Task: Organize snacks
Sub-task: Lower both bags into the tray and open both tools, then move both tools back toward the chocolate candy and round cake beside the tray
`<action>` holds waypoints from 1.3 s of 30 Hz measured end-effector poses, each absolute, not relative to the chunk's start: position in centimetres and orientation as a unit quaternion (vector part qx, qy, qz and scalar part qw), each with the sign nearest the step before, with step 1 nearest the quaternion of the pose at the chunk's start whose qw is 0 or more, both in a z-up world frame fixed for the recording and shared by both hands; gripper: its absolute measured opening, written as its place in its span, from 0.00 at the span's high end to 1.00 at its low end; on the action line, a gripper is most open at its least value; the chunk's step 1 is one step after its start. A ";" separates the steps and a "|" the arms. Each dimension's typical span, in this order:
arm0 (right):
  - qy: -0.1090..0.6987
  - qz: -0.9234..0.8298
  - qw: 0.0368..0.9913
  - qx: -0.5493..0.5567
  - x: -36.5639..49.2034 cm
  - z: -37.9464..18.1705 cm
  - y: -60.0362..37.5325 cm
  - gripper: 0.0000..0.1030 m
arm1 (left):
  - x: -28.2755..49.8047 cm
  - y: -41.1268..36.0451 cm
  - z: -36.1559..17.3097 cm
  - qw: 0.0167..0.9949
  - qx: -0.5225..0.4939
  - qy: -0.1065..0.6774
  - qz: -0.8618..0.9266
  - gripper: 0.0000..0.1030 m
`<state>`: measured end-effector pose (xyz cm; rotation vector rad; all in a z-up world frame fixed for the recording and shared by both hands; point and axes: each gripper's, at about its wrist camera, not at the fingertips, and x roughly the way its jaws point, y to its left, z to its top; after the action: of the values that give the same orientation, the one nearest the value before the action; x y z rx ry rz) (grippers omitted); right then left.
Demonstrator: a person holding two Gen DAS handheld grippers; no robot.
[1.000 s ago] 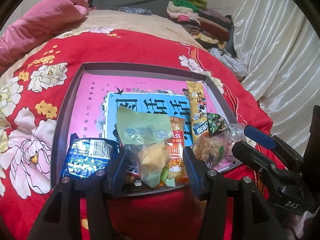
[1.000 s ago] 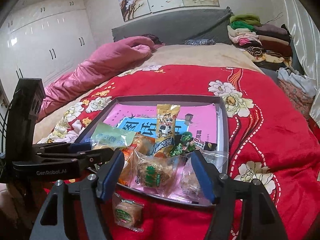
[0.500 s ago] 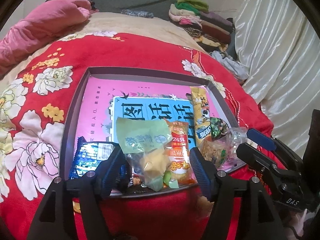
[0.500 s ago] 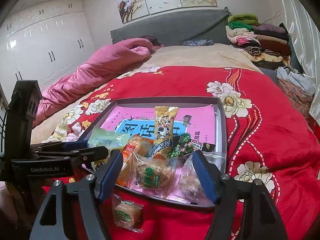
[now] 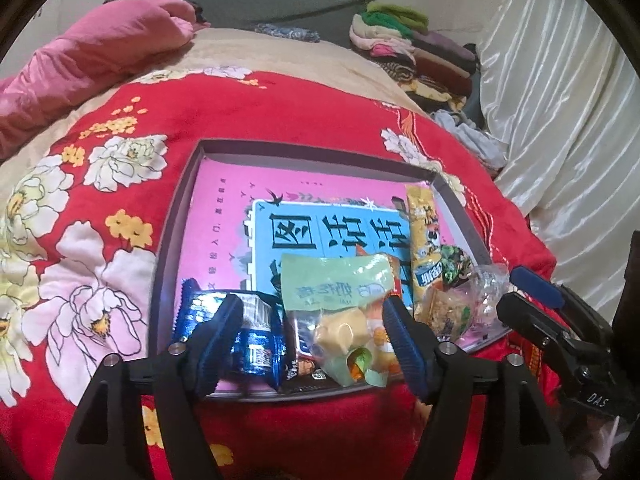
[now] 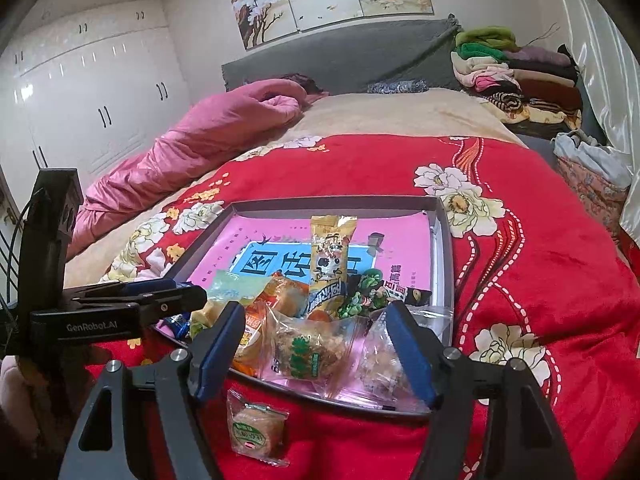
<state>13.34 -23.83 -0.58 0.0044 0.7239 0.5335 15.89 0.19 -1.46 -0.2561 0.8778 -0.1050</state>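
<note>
Fingers of the left gripper stand apart over the near edge of the tray; they have just been opening, and between them lie the green-topped bag and part of the blue packet, which now rest on the tray and are not pressed by any pad. I judge this as a release: the bag sits among the other snacks, so the jaws are spread to let it stay there. On the right gripper the fingers are also apart, and nothing is clamped; the clear bag with a brown cake shows between them but lies flat on the tray's near edge. Most snacks are gathered in the near part of the tray, probably because this side is closest to the person: the tall yellow packet stands a little farther, and the green-black wrapper lies just to its right. One small round cake in a clear wrapper lies outside the tray, on the red blanket, near the right gripper. It seems not yet organized, and the open right gripper is well placed to collect it next.
</note>
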 end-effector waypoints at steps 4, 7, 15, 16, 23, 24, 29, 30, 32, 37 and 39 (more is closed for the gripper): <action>0.343 0.259 0.903 0.008 13.3 -0.3 -24.0 0.24 | 15.6 0.4 -0.8 0.900 -0.126 0.414 -0.045 0.24; 0.337 0.260 0.905 0.016 13.3 -0.1 -24.3 0.21 | 15.2 0.6 -0.4 0.903 -0.123 0.410 -0.044 0.23; 0.332 0.260 0.906 0.029 13.3 0.2 -24.8 0.19 | 13.9 1.2 -0.1 0.900 -0.122 0.417 -0.035 0.23; 0.330 0.259 0.907 0.028 13.2 0.3 -24.8 0.18 | 13.7 1.3 -0.1 0.900 -0.122 0.417 -0.035 0.23; 0.322 0.260 0.910 0.031 13.0 0.7 -24.9 0.14 | 12.7 1.4 0.6 0.901 -0.119 0.416 -0.037 0.23; 0.321 0.259 0.911 0.031 13.0 0.8 -24.9 0.14 | 12.6 1.4 0.6 0.901 -0.118 0.416 -0.037 0.23; 0.322 0.260 0.910 0.026 12.7 0.8 -24.8 0.14 | 12.0 1.2 0.8 0.900 -0.113 0.419 -0.037 0.23; 0.322 0.258 0.910 0.024 12.6 0.7 -24.8 0.14 | 11.9 1.1 0.9 0.900 -0.112 0.420 -0.037 0.23; 0.326 0.258 0.909 0.019 12.5 0.6 -24.6 0.14 | 11.7 0.9 0.8 0.900 -0.107 0.421 -0.040 0.23; 0.326 0.259 0.909 0.012 11.9 0.5 -24.4 0.14 | 11.4 0.8 0.7 0.898 -0.105 0.426 -0.041 0.23; 0.328 0.261 0.908 0.009 11.6 0.4 -24.2 0.14 | 11.2 0.8 0.7 0.897 -0.102 0.427 -0.041 0.23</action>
<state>11.61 -24.25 0.44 0.0190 0.6778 0.5396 11.23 0.81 0.74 -0.2121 0.8848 -0.0849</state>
